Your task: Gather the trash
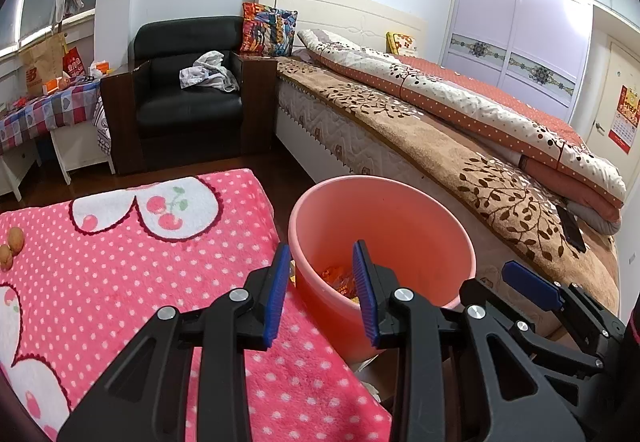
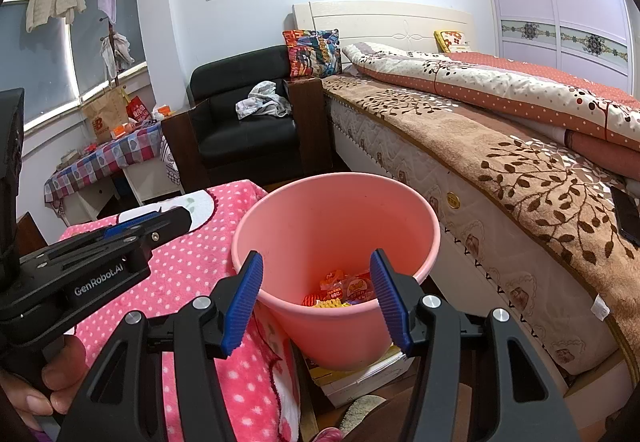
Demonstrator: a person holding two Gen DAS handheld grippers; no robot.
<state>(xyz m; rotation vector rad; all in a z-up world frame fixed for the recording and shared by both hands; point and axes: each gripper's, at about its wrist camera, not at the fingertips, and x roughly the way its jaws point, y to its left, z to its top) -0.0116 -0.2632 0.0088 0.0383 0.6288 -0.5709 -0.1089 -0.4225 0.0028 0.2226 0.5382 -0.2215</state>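
Two hand-held grippers are shown side by side over a pink bucket that is set between a pink polka-dot blanket and a bed. Left gripper: jaws apart, nothing between the blue pads; in the left wrist view the bucket's near rim is framed through the gap, but whether a pad touches it can't be told. Right gripper: jaws apart w/ a wider gap, also empty, the bucket rim seen between the pads, no contact evident.

Task status (judged): several snack wrappers, red, orange and yellow, are already collected at the bottom of the bucket. On the blanket, approx. at its far left edge, two small brown round items are seen; whether these count as trash can't be told. No other loose litter is visible on the blanket, so the job is judged mostly done, w/ at most those items left. Paper or card is seen under the bucket; its role is unclear.

Legible writing: "GenRobot.AI" is printed on the left gripper's body in the right wrist view. An "NB" style logo is carried by a brown paper bag on a checked-cloth table. Wrapper print incl. digits is visible but too small to be read reliably. A red wall calendar is noted; its text is not readable.
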